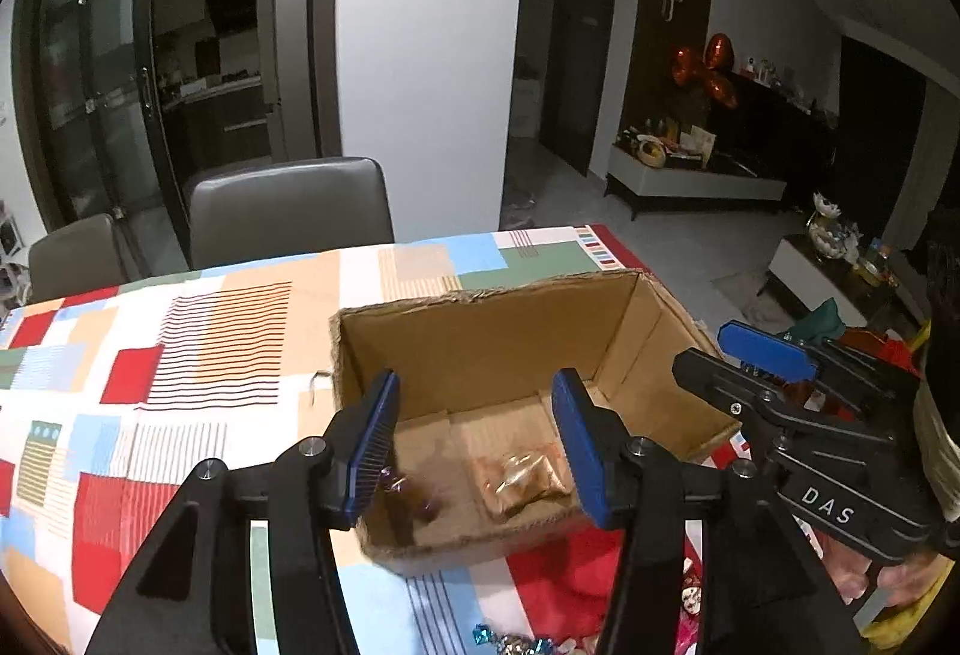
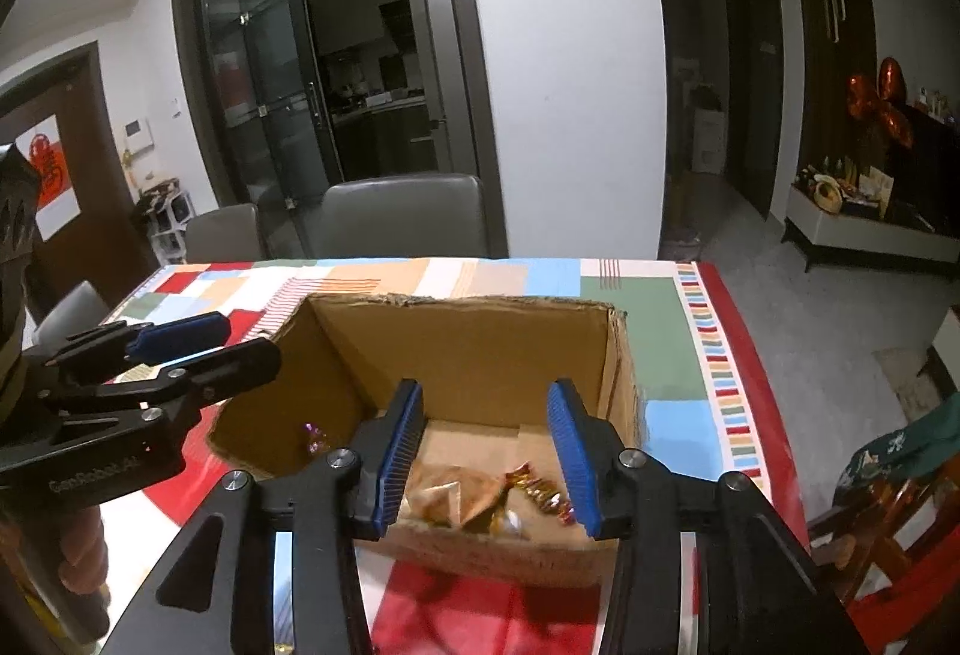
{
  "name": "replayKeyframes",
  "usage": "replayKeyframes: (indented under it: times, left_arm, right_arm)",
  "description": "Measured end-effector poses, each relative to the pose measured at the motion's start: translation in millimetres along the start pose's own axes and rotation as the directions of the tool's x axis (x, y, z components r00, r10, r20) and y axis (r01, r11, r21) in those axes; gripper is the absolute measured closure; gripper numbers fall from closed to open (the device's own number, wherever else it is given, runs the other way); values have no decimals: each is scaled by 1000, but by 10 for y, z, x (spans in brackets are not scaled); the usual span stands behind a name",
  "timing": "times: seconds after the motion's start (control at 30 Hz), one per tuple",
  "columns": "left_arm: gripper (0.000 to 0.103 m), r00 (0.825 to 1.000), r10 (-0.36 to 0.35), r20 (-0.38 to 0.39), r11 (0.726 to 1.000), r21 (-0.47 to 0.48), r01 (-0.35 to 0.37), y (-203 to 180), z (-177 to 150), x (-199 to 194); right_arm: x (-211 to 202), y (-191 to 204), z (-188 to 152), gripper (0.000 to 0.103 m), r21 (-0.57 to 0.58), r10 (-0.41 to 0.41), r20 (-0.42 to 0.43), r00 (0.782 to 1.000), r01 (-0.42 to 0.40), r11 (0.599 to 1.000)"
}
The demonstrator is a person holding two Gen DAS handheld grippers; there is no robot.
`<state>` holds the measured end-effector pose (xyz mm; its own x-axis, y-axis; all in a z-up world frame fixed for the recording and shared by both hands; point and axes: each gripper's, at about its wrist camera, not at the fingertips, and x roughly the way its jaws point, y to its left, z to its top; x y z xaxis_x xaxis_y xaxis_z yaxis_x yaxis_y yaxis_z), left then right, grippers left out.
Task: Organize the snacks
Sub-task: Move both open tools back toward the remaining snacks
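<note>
The bench (image 1: 198,355), under a bright patchwork cloth, fills the lower half of both views, with grey chairs (image 1: 288,211) pushed in at its far edge near the upper left. On it, centre-right in the left wrist view and dead centre in the right, stands an open cardboard box (image 1: 498,337) with its flaps gone, top wide open, which judging by the task serves as the collecting bin for the snacks.

The left gripper (image 1: 474,439) sits low in its own frame, tilted down over the near rim of the box; its blue fingers (image 1: 372,445) stand roughly half open with nothing between them. The right gripper (image 2: 489,454) hangs likewise over the box, its fingers (image 2: 570,457) parted somewhat less, also empty. Both appear poised above the opening so that anything let go would land inside rather than on the cloth.

On the box floor lies a clear packet of golden-brown snacks (image 1: 519,481), and beside it in the right wrist view a small twisted candy in red-gold wrap (image 2: 537,490). A purple-wrapped candy (image 1: 399,484) rests near the left wall. At the bottom edge of the left view, more wrapped sweets (image 1: 510,643) lie on the cloth outside the box, probably still to be gathered.
</note>
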<state>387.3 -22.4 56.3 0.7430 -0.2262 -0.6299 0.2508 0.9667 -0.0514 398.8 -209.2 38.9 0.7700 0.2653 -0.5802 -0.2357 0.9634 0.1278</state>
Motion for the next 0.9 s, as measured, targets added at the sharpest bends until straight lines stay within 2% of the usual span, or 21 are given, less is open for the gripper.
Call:
replayKeyframes:
  times: [0.3,0.6,0.9]
  left_arm:
    - [50,995,69,71,998,-8,-69,-36,-258,-492]
    - [50,987,99,124,995,4,-100,-129,-623,-975]
    - [50,991,115,73,993,-17,-114,-134,-1047,-1198]
  right_arm:
    - [-341,161,-171,59,-10,39,29,999,-38,999]
    - [-752,376,-456,59,-51,84,43,995,-82,995]
    - [-952,564,-738,59,-132,130,-1,992,-129,983]
